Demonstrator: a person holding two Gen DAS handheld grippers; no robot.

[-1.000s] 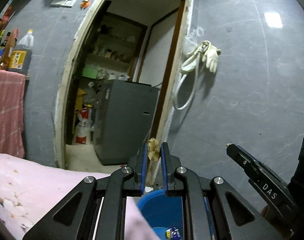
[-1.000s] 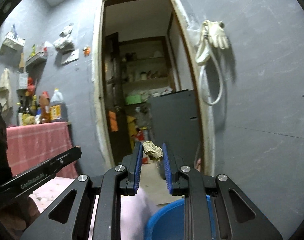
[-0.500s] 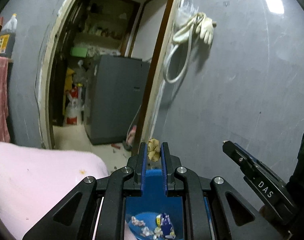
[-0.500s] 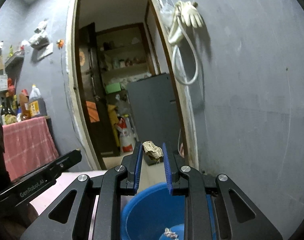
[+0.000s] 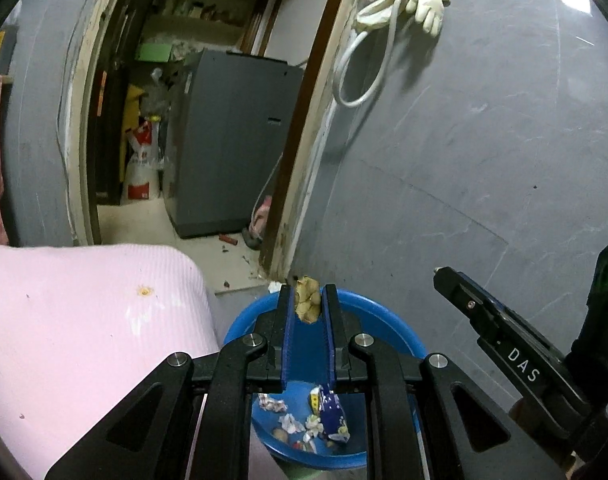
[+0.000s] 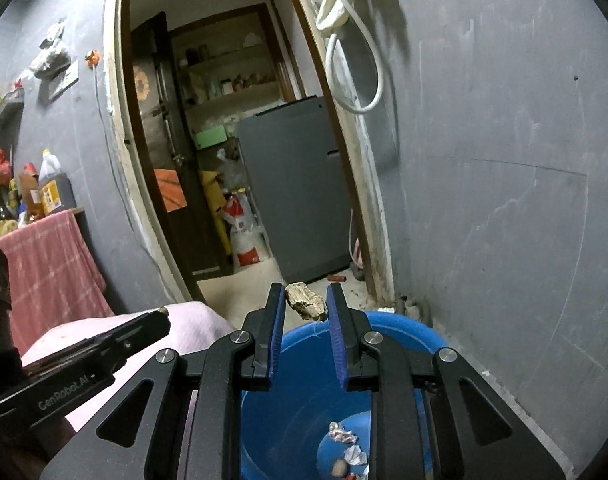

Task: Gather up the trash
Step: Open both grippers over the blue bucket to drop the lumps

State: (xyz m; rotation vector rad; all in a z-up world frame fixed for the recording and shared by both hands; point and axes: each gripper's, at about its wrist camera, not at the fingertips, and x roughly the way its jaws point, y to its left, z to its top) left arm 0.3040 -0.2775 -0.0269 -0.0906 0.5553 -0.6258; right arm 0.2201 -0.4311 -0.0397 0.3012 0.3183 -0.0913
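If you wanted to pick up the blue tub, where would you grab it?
Grab the blue tub by its rim, coming down from above. The rim is a thin curved lip all round the open top, and the near side shows bare. Both tongs are busy now: the left tongs and right tongs each pinch a trash scrap.

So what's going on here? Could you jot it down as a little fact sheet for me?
left claw: shut on a tan crumpled scrap
right claw: shut on a brown crumpled scrap
bin: blue bucket below both claws
in bucket: white paper wads, blue wrapper
left of bucket: pink cloth
behind: doorway with grey appliance
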